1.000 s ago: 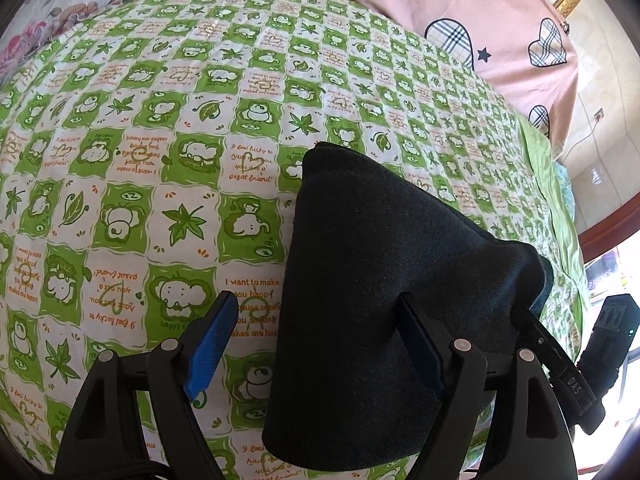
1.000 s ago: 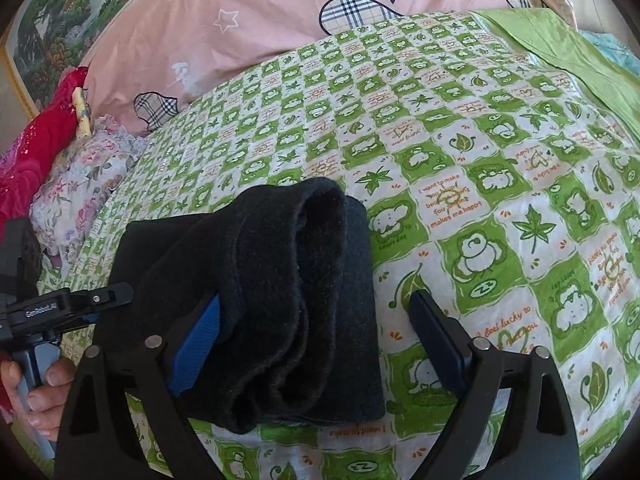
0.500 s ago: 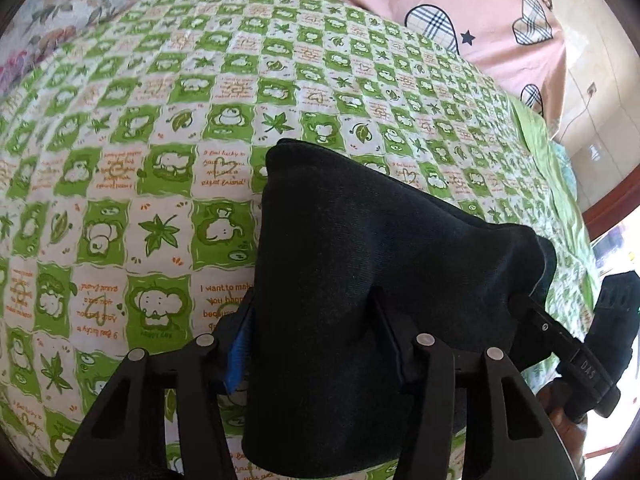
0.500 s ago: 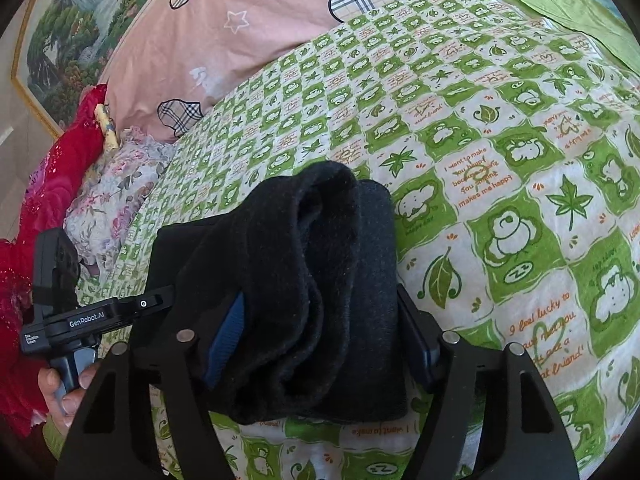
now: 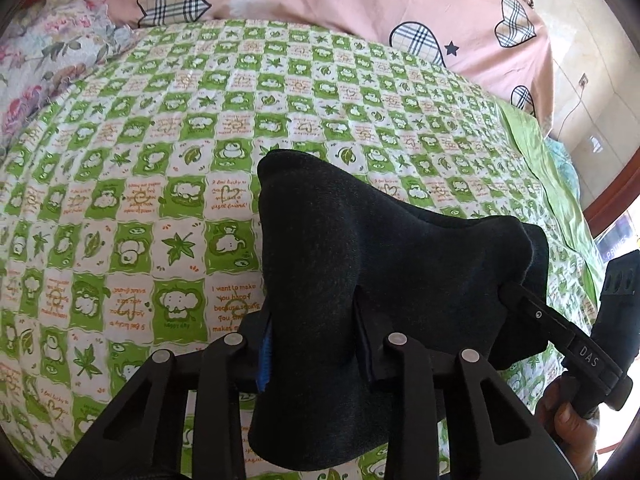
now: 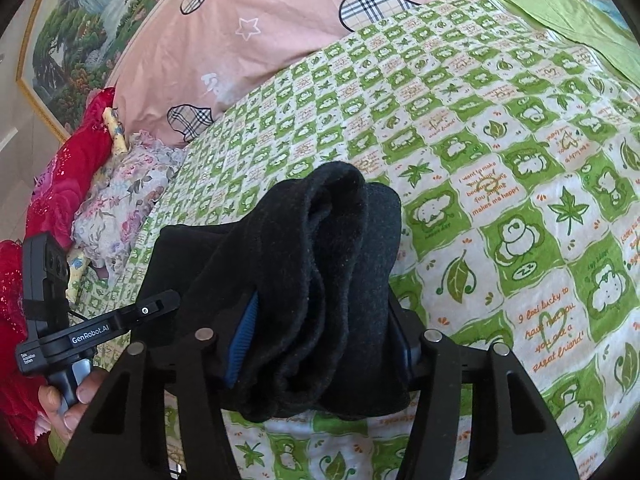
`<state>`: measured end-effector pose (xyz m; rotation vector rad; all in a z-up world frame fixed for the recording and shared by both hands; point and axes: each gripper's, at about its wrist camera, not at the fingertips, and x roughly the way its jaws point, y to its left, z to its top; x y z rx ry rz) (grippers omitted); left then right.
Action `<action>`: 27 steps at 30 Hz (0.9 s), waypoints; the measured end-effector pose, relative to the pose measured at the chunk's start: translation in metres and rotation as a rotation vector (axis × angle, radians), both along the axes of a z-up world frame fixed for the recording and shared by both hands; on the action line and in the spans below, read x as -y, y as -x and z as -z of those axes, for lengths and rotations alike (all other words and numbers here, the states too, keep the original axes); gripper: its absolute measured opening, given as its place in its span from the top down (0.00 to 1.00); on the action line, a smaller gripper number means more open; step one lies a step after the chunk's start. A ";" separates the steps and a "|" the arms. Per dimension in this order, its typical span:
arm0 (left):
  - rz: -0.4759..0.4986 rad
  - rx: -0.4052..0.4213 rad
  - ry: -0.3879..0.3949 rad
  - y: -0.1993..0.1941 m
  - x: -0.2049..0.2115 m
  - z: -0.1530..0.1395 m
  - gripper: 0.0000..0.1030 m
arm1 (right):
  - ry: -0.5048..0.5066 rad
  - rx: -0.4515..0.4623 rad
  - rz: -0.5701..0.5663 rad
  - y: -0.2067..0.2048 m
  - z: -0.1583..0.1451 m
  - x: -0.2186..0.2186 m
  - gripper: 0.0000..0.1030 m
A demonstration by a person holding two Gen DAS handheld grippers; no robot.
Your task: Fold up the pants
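Black fleece pants (image 5: 352, 304), folded into a thick bundle, are pinched at opposite ends: the left gripper (image 5: 316, 346) has its blue-padded jaws pressed onto one end, and the right gripper (image 6: 320, 344) clamps the layered edge (image 6: 320, 280) at the other. Beneath the bundle spreads a green-and-white checked bedsheet printed with leaves and cartoon animals (image 5: 168, 184), which the bundle's low edge reaches toward 6 o'clock in the left wrist view. Farther off, a pink quilt with plaid hearts (image 5: 360, 4) lies at 12 o'clock and a floral pillow (image 5: 44, 60) at 10 o'clock.
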<state>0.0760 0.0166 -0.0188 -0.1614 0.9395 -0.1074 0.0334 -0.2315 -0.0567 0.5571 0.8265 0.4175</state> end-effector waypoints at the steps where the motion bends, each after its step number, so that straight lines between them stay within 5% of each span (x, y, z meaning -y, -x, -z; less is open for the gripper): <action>1: -0.004 0.010 -0.010 0.002 0.000 -0.003 0.69 | -0.003 0.005 -0.005 0.000 -0.002 -0.001 0.46; 12: -0.086 0.109 -0.064 0.030 -0.029 -0.040 0.70 | -0.034 0.076 -0.083 0.000 -0.034 -0.031 0.48; 27: -0.213 0.125 -0.072 0.036 -0.080 -0.047 0.70 | -0.037 0.098 -0.197 -0.024 -0.048 -0.086 0.48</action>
